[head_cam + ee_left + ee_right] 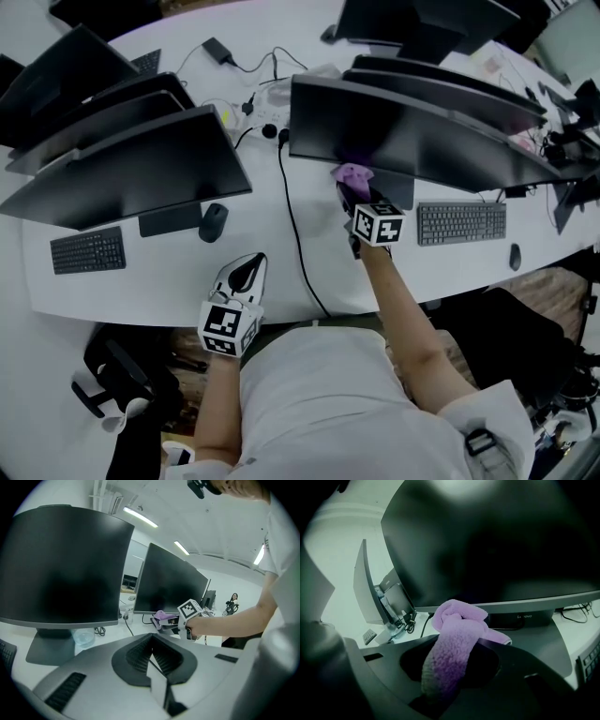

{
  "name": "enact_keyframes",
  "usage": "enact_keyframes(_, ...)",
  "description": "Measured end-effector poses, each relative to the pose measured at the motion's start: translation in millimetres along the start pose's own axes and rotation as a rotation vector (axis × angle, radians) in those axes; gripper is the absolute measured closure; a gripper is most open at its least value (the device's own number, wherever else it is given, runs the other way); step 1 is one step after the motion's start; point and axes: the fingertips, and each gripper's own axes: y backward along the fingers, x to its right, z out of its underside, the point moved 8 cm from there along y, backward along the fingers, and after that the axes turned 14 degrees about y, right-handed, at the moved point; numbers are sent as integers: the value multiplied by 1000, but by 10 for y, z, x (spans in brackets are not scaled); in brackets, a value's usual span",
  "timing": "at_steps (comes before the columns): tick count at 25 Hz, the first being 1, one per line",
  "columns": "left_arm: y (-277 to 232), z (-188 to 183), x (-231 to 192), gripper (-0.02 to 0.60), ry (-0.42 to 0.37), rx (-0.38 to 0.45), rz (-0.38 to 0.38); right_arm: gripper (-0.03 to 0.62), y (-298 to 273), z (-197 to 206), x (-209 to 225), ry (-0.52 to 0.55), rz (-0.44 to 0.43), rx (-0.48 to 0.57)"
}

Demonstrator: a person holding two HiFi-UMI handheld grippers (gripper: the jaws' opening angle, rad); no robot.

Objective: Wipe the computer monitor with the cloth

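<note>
Purple cloth [352,173]: head view; bunched at tip of R gripper [355,187], right at bottom edge of R-hand monitor [403,131], just left of its stand.
R arm [403,309]: stretched fwd over white table [281,281], hand end near keyboard [461,223].
L gripper [247,269]: low at table's front edge, well apart from cloth; tips aimed at gap btw the two front monitors.
L-hand monitor [122,173]: dark, w/ mouse [213,221] and 2nd keyboard [87,251] in front.
Black cable [292,220]: from btw monitors down to table's front edge, passing btw both grippers.
L gripper view, jaws: pressed together, nothing btw them.
L gripper view, scene: both screens dark & upright; L-hand one close on left, clear round tub [85,637] by its stand; cloth past the jaw tips at foot of far screen, R gripper & hand [201,627] just beside it.
R gripper view, jaws: clenched on cloth; fuzzy roll rises from btw them, folded into a knot on top.
R gripper view, cloth vs screen: knot level w/ silver bottom bezel; touching or not, can't tell. Loose flap off to right, over stand base.
R gripper view, surroundings: black screen fills upper frame; another monitor [365,590] edge-on at left.
</note>
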Motion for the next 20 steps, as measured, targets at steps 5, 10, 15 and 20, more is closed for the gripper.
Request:
enact_keyframes(5, 92, -12, -188, 580, 12, 4, -1, 485, -179, -84, -233, 6, -23, 1)
enact_keyframes(10, 161, -26, -363, 580, 24, 7, 0, 485, -349, -179, -464, 11, -46, 3)
enact_keyframes(15, 226, -8, -498, 580, 44, 17, 2, 485, -493, -261, -680, 14, -75, 1)
enact_keyframes(20, 270, 22, -604, 580, 58, 19, -3, 485, -626, -341, -871, 11, -113, 4)
